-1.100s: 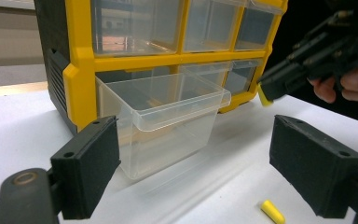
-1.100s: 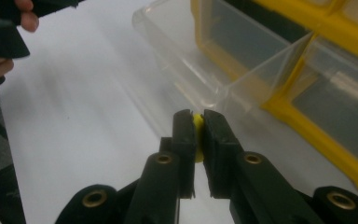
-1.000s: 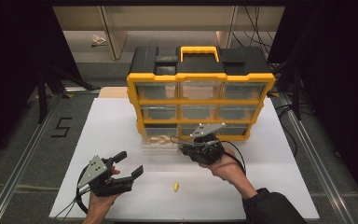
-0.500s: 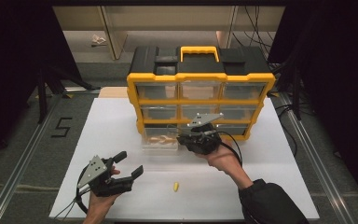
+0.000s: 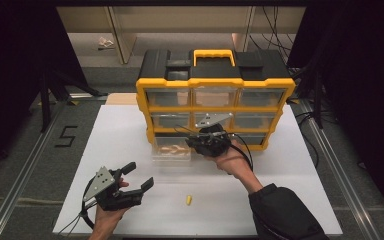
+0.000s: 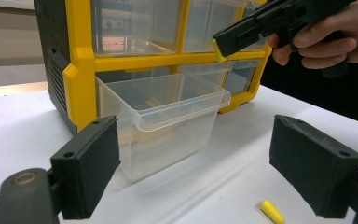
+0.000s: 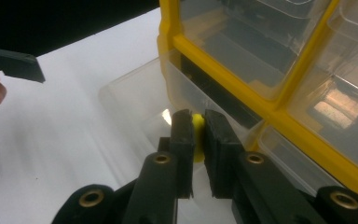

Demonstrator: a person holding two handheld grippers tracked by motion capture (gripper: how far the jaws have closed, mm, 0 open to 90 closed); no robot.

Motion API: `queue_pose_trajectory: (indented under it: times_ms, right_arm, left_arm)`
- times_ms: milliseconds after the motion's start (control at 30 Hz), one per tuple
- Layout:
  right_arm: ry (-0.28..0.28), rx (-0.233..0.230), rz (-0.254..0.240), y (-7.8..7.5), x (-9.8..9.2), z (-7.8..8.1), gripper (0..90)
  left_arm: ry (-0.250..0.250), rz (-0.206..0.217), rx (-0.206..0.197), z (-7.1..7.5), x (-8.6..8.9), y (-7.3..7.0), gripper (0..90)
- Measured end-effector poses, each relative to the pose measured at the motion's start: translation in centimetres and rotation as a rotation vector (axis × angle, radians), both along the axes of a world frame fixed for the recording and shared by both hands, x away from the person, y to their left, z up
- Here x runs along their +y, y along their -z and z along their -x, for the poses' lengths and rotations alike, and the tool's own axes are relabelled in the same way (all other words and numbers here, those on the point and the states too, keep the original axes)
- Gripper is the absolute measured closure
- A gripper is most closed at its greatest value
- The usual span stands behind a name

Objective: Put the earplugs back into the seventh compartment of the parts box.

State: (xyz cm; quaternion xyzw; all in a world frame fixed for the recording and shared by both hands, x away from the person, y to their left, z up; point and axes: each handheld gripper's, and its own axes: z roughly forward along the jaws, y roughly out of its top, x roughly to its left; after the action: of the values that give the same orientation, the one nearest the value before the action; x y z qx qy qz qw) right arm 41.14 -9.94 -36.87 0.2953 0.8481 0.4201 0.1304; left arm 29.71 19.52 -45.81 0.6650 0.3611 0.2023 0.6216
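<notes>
A yellow and black organizer (image 5: pixel 215 90) with clear drawers stands at the back of the white table. Its bottom left drawer (image 5: pixel 172 150) (image 6: pixel 168 121) is pulled out, with pale pieces inside. My right gripper (image 5: pixel 192 142) (image 7: pixel 198 123) hovers at the drawer's right end, shut on a small yellow piece (image 7: pixel 197 135) (image 6: pixel 219 50). My left gripper (image 5: pixel 140 174) (image 6: pixel 200 168) rests low at the near left, open, with nothing between its jaws and pointing at the drawer. A second yellow piece (image 5: pixel 188 200) (image 6: pixel 272 212) lies loose on the table, to the right of the left gripper.
The white table top (image 5: pixel 280 165) ends in metal rails on both sides. A grey floor with a painted "5" (image 5: pixel 66 136) lies to the left. Shelving (image 5: pixel 130 30) stands behind the organizer. The other drawers are pushed in.
My right gripper has moved left and away from me, up toward the pulled-out drawer, still holding the yellow piece. The left gripper has stayed put.
</notes>
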Motion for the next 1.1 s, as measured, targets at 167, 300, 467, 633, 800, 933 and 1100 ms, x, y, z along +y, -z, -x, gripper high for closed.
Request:
queue_pose_trajectory:
  times_ms: [167,300,467,633,800,933,1100]
  right_arm:
    - [0.001,0.012,0.009,0.6,0.9,-0.9,81.2]
    - [-0.003,0.028,0.02,0.9,1.5,-1.3,72.9]
    - [-0.004,0.031,0.028,1.0,2.1,-1.5,59.7]
    - [-0.012,0.025,0.015,0.6,2.2,-1.3,50.4]
    - [-0.038,-0.003,-0.005,0.3,1.7,-0.2,42.5]
    - [-0.059,-0.013,-0.005,0.4,1.4,0.8,38.6]
    - [-0.081,-0.016,-0.004,0.7,1.1,1.9,35.4]
  left_arm:
    - [0.0,-0.001,0.001,0.0,0.0,0.0,15.6]
    - [0.0,0.0,0.001,0.0,0.0,0.0,15.6]
    - [0.0,0.0,0.001,0.0,0.0,0.0,15.6]
    - [0.0,-0.002,0.001,0.0,0.0,0.0,15.6]
    - [-0.001,0.0,0.001,0.0,0.0,0.0,15.6]
    - [-0.001,-0.001,0.001,0.0,0.0,0.0,15.6]
    - [0.0,-0.001,0.0,0.0,0.0,0.0,15.6]
